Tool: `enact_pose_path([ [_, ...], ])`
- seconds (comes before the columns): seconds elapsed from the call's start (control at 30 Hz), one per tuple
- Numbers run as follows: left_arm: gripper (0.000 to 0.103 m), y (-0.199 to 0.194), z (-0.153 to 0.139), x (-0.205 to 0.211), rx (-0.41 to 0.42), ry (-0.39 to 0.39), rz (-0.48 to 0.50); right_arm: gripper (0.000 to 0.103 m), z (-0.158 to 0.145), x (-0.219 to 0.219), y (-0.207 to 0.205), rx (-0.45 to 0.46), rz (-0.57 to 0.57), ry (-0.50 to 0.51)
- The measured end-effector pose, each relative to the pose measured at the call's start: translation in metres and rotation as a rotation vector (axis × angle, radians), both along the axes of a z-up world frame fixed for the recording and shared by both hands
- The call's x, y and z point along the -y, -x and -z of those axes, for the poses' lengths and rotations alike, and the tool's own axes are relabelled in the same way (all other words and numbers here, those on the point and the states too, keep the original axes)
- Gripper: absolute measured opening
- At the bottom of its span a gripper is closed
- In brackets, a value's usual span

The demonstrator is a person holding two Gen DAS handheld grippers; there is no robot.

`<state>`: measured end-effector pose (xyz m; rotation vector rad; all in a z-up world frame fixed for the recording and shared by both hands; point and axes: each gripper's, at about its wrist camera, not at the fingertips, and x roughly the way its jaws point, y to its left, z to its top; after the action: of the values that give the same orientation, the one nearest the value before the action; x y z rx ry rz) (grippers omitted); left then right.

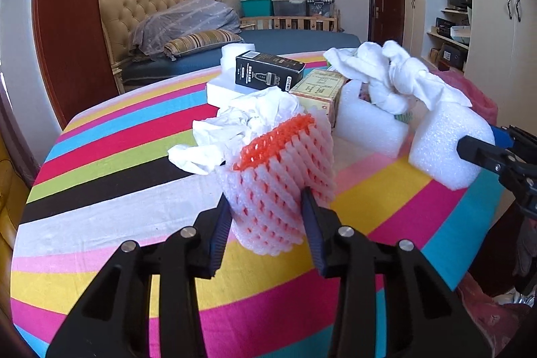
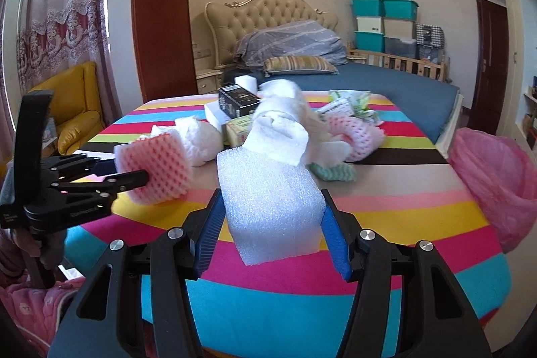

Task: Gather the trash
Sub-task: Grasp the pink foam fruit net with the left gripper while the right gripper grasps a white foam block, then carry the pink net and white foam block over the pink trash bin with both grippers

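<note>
My left gripper (image 1: 266,203) is shut on a pink-and-white foam fruit net (image 1: 282,187) and holds it over the striped table (image 1: 117,190). It also shows in the right wrist view (image 2: 157,170), held by the left gripper (image 2: 144,178). My right gripper (image 2: 272,200) is shut on a white foam block (image 2: 272,200), which shows at the right of the left wrist view (image 1: 449,146) with the right gripper (image 1: 483,146). A white crumpled cloth (image 2: 282,123) lies over the block's far end. Crumpled white paper (image 1: 235,130) lies behind the net.
A black box (image 1: 268,72), a tan carton (image 1: 319,89), another foam block (image 1: 369,123), a second pink net (image 2: 359,133) and a green wrapper (image 2: 332,171) crowd the table. A pink bag (image 2: 496,183) hangs at the table's right edge. A bed stands behind.
</note>
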<state>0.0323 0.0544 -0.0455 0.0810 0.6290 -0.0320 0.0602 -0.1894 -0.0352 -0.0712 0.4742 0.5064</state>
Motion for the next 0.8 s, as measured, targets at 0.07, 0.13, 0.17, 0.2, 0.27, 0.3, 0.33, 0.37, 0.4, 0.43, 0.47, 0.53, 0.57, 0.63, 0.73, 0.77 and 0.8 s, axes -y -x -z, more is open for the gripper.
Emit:
enact_pose_path([
  [0.07, 0.04, 0.007, -0.005, 0.005, 0.029, -0.011, 0.006, 0.054, 0.002, 0.006, 0.001, 0.007, 0.021, 0.014],
  [0.13, 0.04, 0.013, -0.012, 0.009, 0.062, -0.018, 0.019, 0.054, 0.003, 0.009, 0.0, -0.009, 0.007, 0.033],
  [0.17, 0.04, 0.015, -0.016, 0.012, 0.079, -0.019, 0.028, 0.054, 0.001, 0.011, 0.003, -0.024, -0.058, 0.003],
  [0.2, 0.04, 0.017, -0.019, 0.016, 0.091, -0.022, 0.037, 0.054, -0.003, 0.014, 0.01, -0.005, -0.09, -0.022],
  [0.27, 0.04, 0.019, -0.024, 0.022, 0.11, -0.032, 0.049, 0.054, -0.008, 0.014, 0.019, 0.033, -0.085, 0.002],
  [0.3, 0.04, 0.02, -0.026, 0.024, 0.117, -0.033, 0.054, 0.054, -0.01, 0.015, 0.021, 0.048, -0.074, 0.015],
  [0.33, 0.04, 0.019, -0.029, 0.027, 0.119, -0.032, 0.059, 0.054, -0.012, 0.018, 0.022, 0.06, -0.056, 0.019],
  [0.37, 0.04, 0.018, -0.031, 0.029, 0.121, -0.03, 0.064, 0.054, -0.014, 0.023, 0.022, 0.069, -0.036, 0.018],
  [0.4, 0.04, 0.019, -0.033, 0.031, 0.122, -0.028, 0.07, 0.054, -0.015, 0.028, 0.021, 0.076, -0.012, 0.018],
  [0.43, 0.04, 0.018, -0.034, 0.034, 0.123, -0.027, 0.079, 0.054, -0.016, 0.032, 0.02, 0.08, 0.006, 0.019],
  [0.47, 0.04, 0.018, -0.035, 0.038, 0.125, -0.03, 0.088, 0.054, -0.016, 0.036, 0.015, 0.081, 0.028, 0.023],
  [0.53, 0.04, 0.014, -0.036, 0.045, 0.126, -0.039, 0.106, 0.054, -0.014, 0.047, 0.009, 0.074, 0.078, 0.024],
  [0.57, 0.04, 0.012, -0.036, 0.048, 0.122, -0.04, 0.114, 0.054, -0.013, 0.051, 0.005, 0.067, 0.095, 0.02],
  [0.63, 0.04, 0.007, -0.034, 0.056, 0.106, -0.034, 0.135, 0.054, -0.011, 0.059, -0.001, 0.052, 0.126, 0.017],
  [0.73, 0.04, -0.001, -0.033, 0.067, 0.094, -0.026, 0.166, 0.055, -0.009, 0.069, -0.007, 0.044, 0.18, 0.035],
  [0.77, 0.04, -0.003, -0.035, 0.072, 0.096, -0.026, 0.178, 0.055, -0.009, 0.073, -0.009, 0.042, 0.194, 0.037],
  [0.8, 0.04, -0.005, -0.036, 0.075, 0.098, -0.024, 0.189, 0.055, -0.009, 0.077, -0.011, 0.039, 0.208, 0.037],
])
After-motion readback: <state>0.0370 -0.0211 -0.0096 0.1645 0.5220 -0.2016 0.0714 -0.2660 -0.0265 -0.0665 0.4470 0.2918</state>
